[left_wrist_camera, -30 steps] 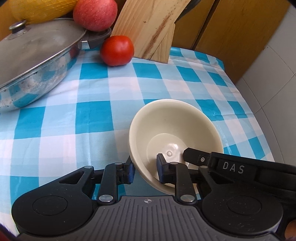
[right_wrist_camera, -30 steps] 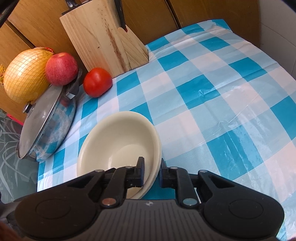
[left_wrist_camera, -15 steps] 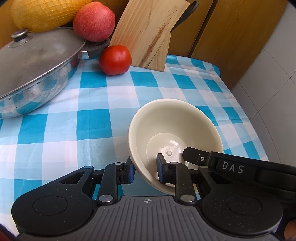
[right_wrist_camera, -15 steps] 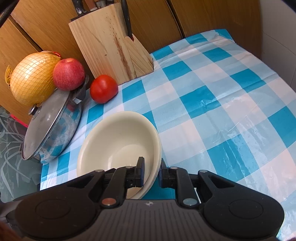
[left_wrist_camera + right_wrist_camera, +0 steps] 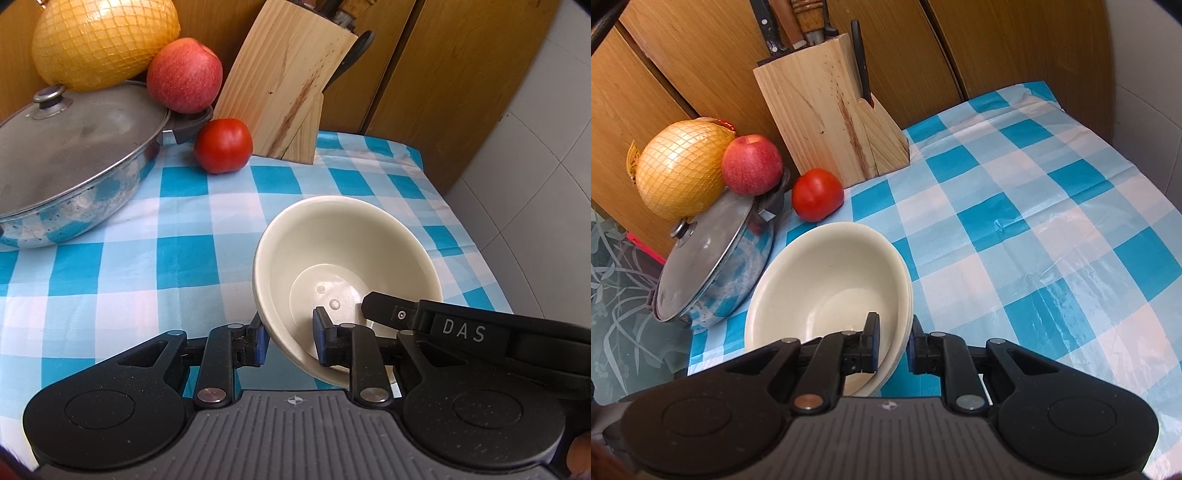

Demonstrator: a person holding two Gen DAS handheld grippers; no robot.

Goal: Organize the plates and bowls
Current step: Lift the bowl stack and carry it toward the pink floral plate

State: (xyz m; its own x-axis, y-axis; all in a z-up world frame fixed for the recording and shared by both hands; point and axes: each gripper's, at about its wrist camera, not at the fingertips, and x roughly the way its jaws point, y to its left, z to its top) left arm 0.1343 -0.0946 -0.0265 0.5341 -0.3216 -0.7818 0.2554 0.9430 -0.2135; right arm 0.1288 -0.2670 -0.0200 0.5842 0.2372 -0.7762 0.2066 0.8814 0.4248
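Observation:
A stack of cream bowls [image 5: 343, 266] is held tilted above the blue checked tablecloth [image 5: 110, 258]. My left gripper [image 5: 290, 341] is shut on the stack's near rim, one pad outside and one inside. My right gripper [image 5: 892, 345] is shut on the opposite rim of the same bowls [image 5: 827, 284], where at least two nested rims show. The right gripper's black finger also shows in the left wrist view [image 5: 424, 317], reaching into the bowl.
A lidded steel pan [image 5: 713, 262] sits at the left, with a netted pomelo [image 5: 683, 170] and a red apple [image 5: 751, 164] on it. A tomato [image 5: 817, 194] and a wooden knife block [image 5: 827, 107] stand at the back. Wooden cabinet doors [image 5: 923, 55] are behind.
Both grippers have risen and pulled back with the bowls; the knife block, fruit and cabinet now show more fully. The grips on the rim are unchanged.

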